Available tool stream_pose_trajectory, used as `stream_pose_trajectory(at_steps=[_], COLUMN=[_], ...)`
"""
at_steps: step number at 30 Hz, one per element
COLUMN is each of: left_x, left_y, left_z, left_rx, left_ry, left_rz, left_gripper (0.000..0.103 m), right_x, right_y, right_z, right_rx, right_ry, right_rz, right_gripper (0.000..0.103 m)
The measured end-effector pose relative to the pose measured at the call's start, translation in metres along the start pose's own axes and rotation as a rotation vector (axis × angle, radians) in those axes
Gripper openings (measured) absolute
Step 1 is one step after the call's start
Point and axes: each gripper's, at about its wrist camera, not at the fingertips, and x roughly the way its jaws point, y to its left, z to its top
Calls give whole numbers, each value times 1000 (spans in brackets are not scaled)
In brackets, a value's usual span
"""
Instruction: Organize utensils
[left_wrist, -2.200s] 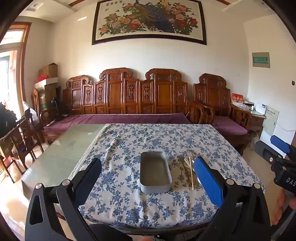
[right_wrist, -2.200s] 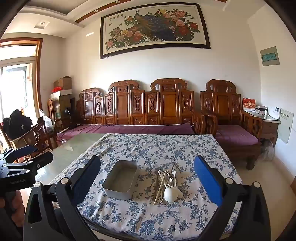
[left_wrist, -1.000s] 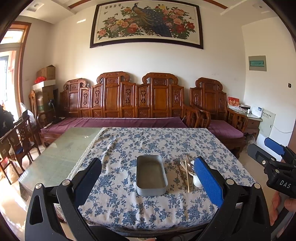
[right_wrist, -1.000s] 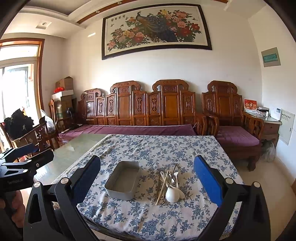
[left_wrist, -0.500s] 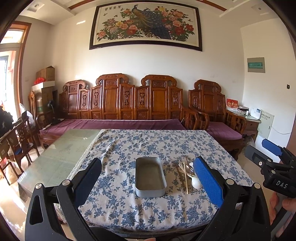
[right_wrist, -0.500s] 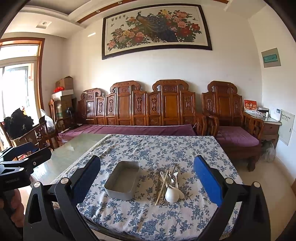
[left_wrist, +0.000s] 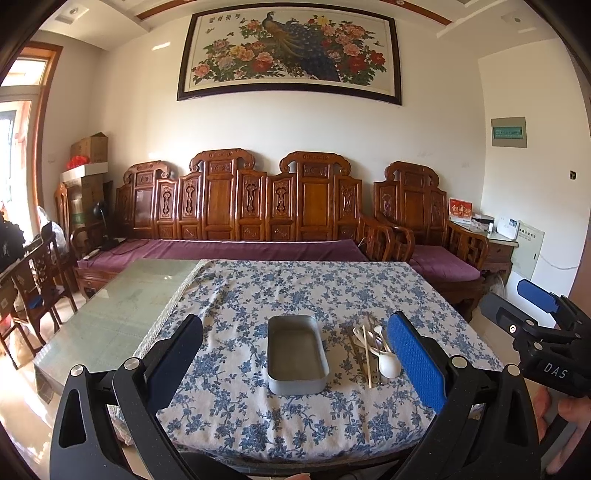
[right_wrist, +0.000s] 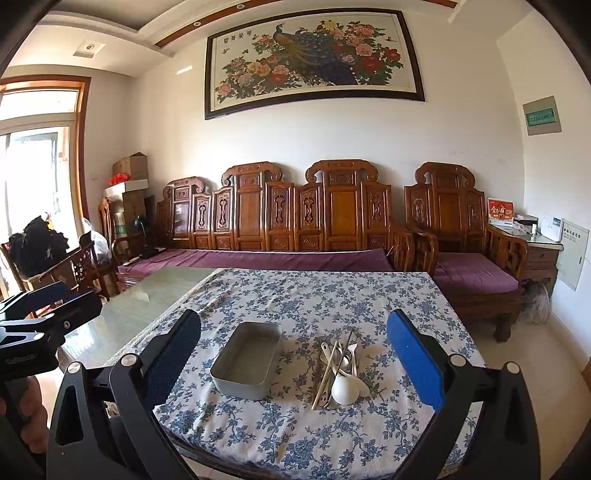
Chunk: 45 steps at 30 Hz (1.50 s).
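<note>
A grey metal tray (left_wrist: 296, 353) (right_wrist: 248, 359) lies empty on the blue-flowered tablecloth (left_wrist: 295, 291) (right_wrist: 317, 295). Right of it sits a pile of utensils (left_wrist: 375, 349) (right_wrist: 341, 369): white spoons, chopsticks and a metal piece. My left gripper (left_wrist: 295, 354) hovers open before the table's near edge, nothing between its fingers. My right gripper (right_wrist: 293, 358) is open too, also short of the table and empty. In the left wrist view, the right gripper (left_wrist: 535, 325) shows at the right edge; in the right wrist view, the left gripper (right_wrist: 40, 314) shows at the left edge.
The table's left part is bare glass (left_wrist: 122, 306). A carved wooden sofa (left_wrist: 236, 218) with purple cushions stands behind the table, an armchair (left_wrist: 424, 229) at right. Wooden chairs (left_wrist: 33, 280) stand at left. A person's hand (left_wrist: 569, 417) holds the right gripper.
Both grippers have drifted slightly toward the table, so the tray and the utensils sit a little nearer and lower in view. Both grippers stay open.
</note>
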Motion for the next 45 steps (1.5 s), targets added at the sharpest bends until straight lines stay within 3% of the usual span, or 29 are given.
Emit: stream_pose_trajectory(at_steps=[25,35,42,45], left_x=[-4,46,97,118], left_y=[-3,-4,-19,-27], left_z=[-2,-22,-41,-46], left_rx=[8,42,94,120], left_ry=[5,149,256,291], left_rz=[2,-21,-69,-88], left_gripper=[97,97,97,97], right_x=[-1,31,71,96], right_y=[4,-19,-42,-51], right_z=[-1,-19,-37,-48], right_rx=[-3,-9,-31,-43], right_ry=[0,66,151,210], right_rz=[12,41,58,57], right_gripper=[101,101,87,77])
